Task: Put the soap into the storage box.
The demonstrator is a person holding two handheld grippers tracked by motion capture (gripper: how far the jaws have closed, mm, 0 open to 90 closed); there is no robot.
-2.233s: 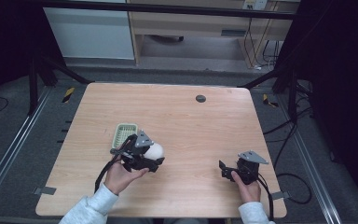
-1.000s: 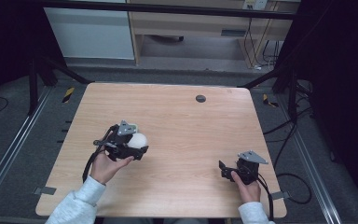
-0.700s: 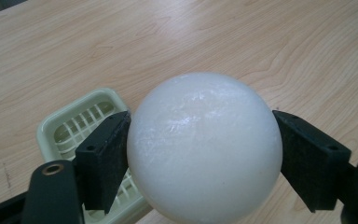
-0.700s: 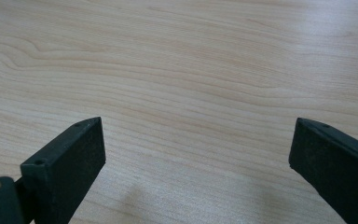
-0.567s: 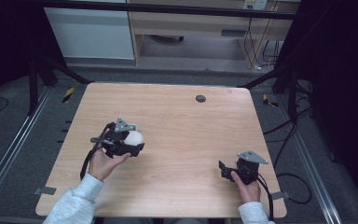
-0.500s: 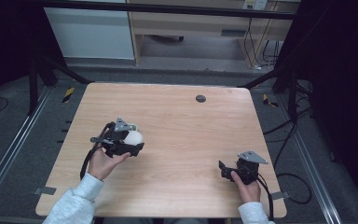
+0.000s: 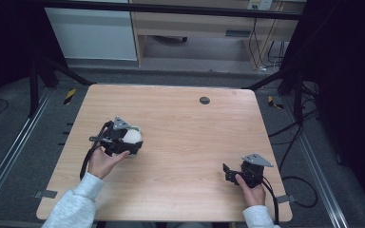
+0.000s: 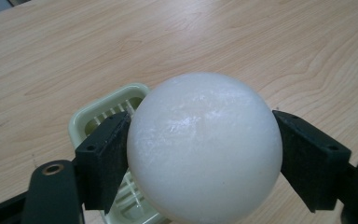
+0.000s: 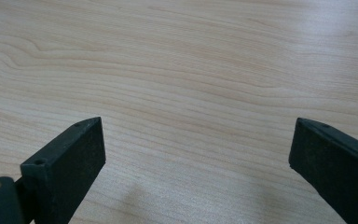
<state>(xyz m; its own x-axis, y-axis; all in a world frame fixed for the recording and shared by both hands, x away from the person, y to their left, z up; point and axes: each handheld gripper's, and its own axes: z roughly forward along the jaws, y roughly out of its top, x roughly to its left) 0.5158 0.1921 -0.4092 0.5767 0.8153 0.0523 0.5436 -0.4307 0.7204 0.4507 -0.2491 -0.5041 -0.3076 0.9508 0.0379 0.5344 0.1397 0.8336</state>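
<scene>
On the pale wooden table point(image 7: 180, 118), the left gripper point(image 7: 123, 141) clamps a white ball point(image 8: 204, 147) near the left edge, above a green slatted tray point(image 8: 103, 115). The right gripper point(image 7: 235, 172) rests by the near right corner, jaws spread wide over bare wood. Grey floor point(image 7: 313, 142) and dark frame rails point(image 7: 9, 156) surround the table.

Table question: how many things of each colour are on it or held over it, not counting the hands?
White: 1, the ball, held in the left gripper
Pale green: 1, the slotted tray beneath the ball
Black: 3, the left gripper, the right gripper, and the small round disc near the table's far edge
Total: 5
</scene>
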